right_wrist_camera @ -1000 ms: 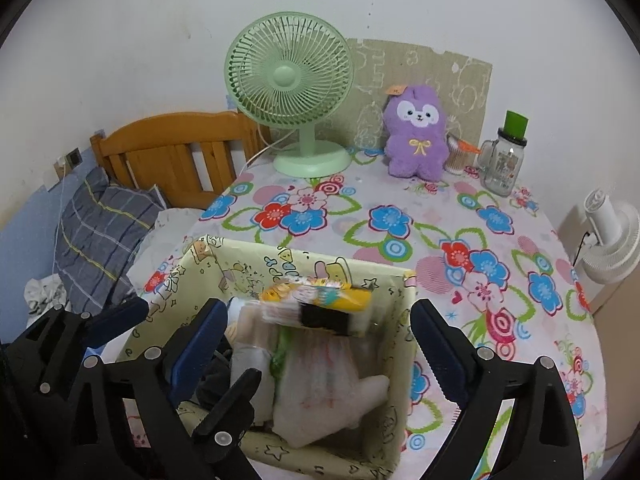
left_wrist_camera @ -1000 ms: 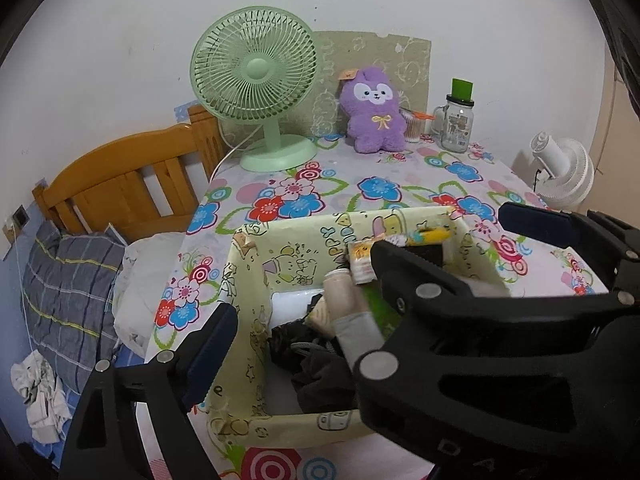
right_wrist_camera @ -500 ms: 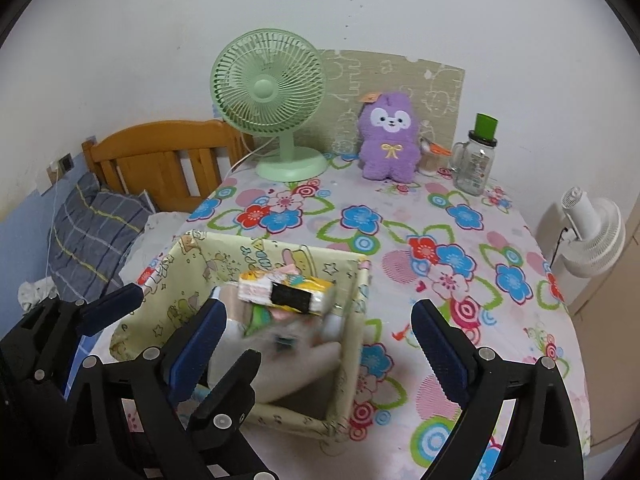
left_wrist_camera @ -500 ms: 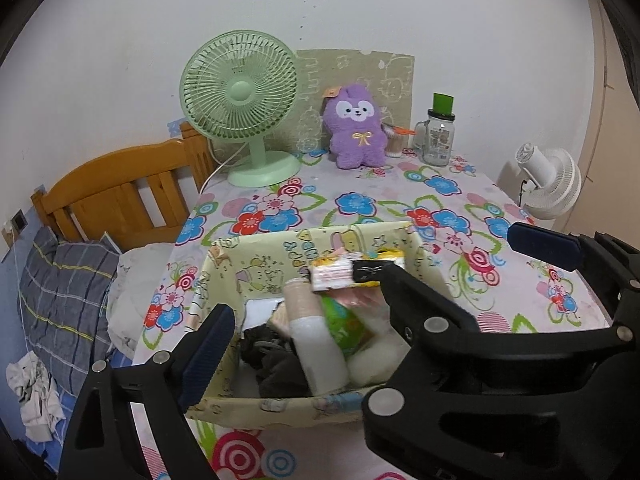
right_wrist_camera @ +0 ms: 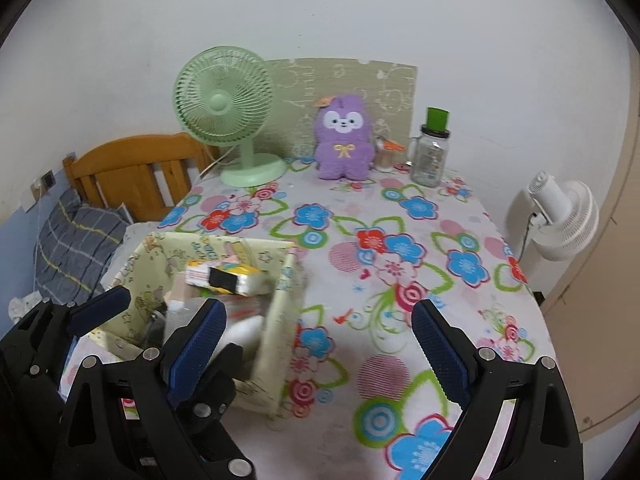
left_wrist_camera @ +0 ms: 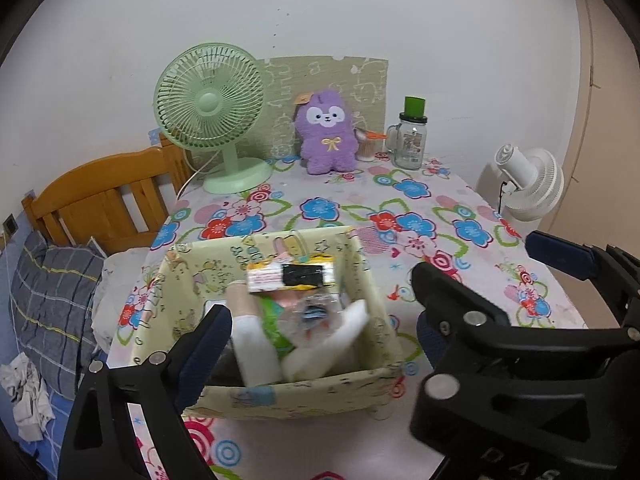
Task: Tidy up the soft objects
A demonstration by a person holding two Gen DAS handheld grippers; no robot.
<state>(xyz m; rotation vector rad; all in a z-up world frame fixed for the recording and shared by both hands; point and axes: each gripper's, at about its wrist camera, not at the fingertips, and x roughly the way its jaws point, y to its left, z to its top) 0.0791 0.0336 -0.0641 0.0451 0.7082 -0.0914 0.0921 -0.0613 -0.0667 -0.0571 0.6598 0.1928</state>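
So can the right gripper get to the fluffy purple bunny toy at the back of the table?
Probably yes. The right gripper is open and empty, and the flowery tablecloth between it and the fluffy purple bunny toy is bare. The yellow fabric box sits off to its left.

The right gripper (right_wrist_camera: 316,336) has its jaws spread wide over the floral bench (right_wrist_camera: 400,280), nothing between them. The yellow fabric bin (right_wrist_camera: 280,320), packed with soft items, sits just left; a purple plush (right_wrist_camera: 344,140) stands beyond.
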